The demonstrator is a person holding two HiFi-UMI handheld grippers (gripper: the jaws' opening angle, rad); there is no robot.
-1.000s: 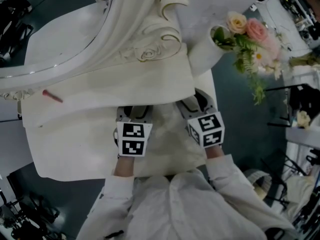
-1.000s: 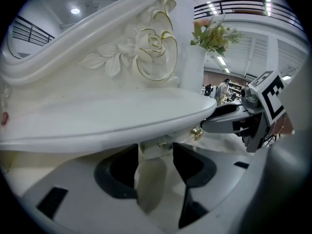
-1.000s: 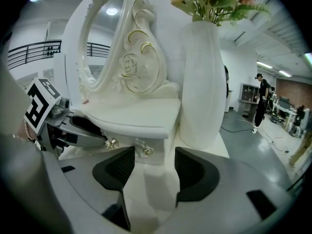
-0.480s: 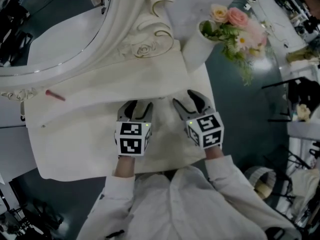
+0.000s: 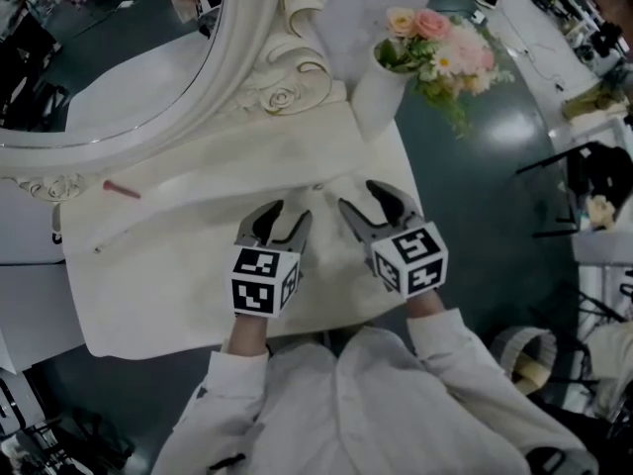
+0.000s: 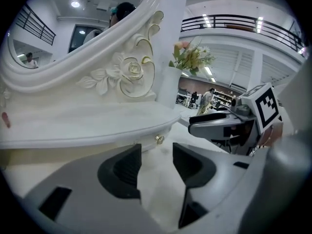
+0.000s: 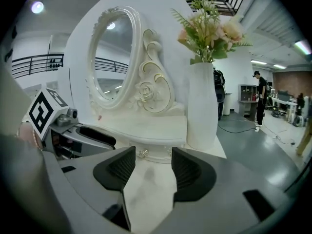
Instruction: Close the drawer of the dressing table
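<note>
The white dressing table (image 5: 227, 156) carries an oval mirror (image 5: 119, 77). In the right gripper view its drawer front (image 7: 155, 155) with gold knobs (image 7: 143, 153) sits flush under the tabletop. One knob (image 6: 159, 139) shows in the left gripper view. In the head view the tabletop's edge hides the drawer front. My left gripper (image 5: 287, 214) (image 6: 156, 152) and right gripper (image 5: 361, 198) (image 7: 152, 159) are side by side just in front of the drawer. Both are open and hold nothing. They hover over a lower cream surface (image 5: 168, 305).
A white vase (image 5: 376, 97) (image 7: 202, 106) with pink flowers (image 5: 435, 52) stands at the tabletop's right end. A small red stick (image 5: 126, 190) lies on the tabletop at the left. Dark floor (image 5: 475, 166) and equipment lie to the right of the table.
Both grippers have drawn back toward the person from under the tabletop's front edge. Their jaws, half hidden a second ago, now show in full.
</note>
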